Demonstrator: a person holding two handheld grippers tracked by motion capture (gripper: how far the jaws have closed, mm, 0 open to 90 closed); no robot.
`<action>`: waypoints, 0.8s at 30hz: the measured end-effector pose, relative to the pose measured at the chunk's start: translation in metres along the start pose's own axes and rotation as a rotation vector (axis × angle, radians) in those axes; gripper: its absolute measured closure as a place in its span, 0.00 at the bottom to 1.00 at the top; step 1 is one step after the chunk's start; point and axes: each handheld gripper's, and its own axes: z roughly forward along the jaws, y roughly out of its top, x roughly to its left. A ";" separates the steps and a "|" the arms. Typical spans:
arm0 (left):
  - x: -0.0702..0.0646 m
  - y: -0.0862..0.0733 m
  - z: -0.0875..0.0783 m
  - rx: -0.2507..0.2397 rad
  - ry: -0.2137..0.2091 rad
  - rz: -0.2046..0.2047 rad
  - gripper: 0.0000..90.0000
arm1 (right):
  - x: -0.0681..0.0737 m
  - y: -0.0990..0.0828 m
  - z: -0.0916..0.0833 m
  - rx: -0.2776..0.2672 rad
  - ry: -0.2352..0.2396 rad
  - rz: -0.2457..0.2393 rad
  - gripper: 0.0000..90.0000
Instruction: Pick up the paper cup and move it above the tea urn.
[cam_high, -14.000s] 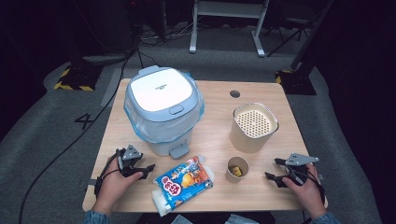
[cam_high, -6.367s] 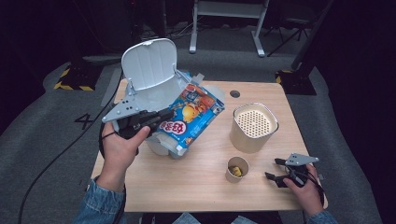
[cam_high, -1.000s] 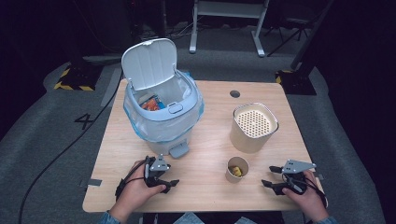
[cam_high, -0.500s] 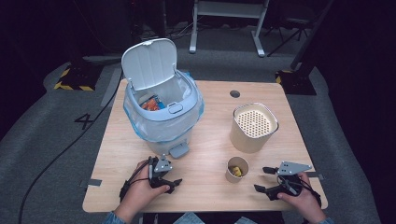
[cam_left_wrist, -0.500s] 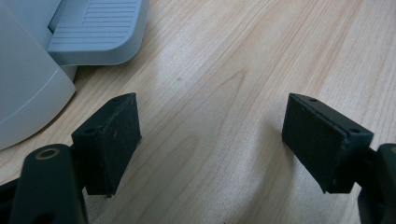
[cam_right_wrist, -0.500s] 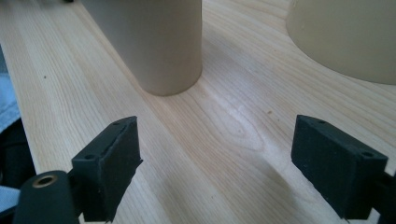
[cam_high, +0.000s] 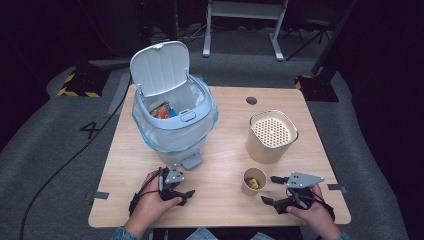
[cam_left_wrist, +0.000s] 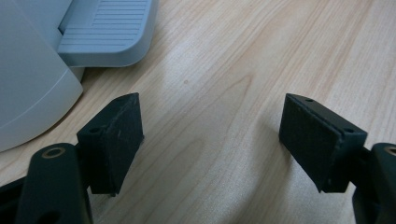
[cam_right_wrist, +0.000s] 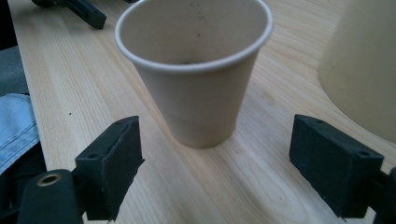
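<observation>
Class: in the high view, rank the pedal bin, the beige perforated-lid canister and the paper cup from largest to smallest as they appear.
1. Pedal bin, lid open: clearly largest.
2. Beige perforated-lid canister.
3. Paper cup: smallest, though it sits nearest the camera.

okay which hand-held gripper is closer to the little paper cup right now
Right. The right hand-held gripper sits just right of the paper cup, jaws open and aimed at it without touching. The left hand-held gripper rests farther off to the cup's left, in front of the bin.
</observation>
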 end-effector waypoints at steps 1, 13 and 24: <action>0.000 0.000 0.000 0.001 0.001 0.000 0.25 | 0.001 0.002 0.002 0.000 0.002 -0.004 0.19; 0.000 0.000 0.000 -0.006 0.013 -0.014 0.28 | 0.009 0.015 0.033 -0.058 -0.011 -0.035 0.25; 0.002 0.000 -0.001 -0.010 0.002 -0.023 0.28 | 0.009 0.012 0.038 -0.121 -0.012 -0.062 0.32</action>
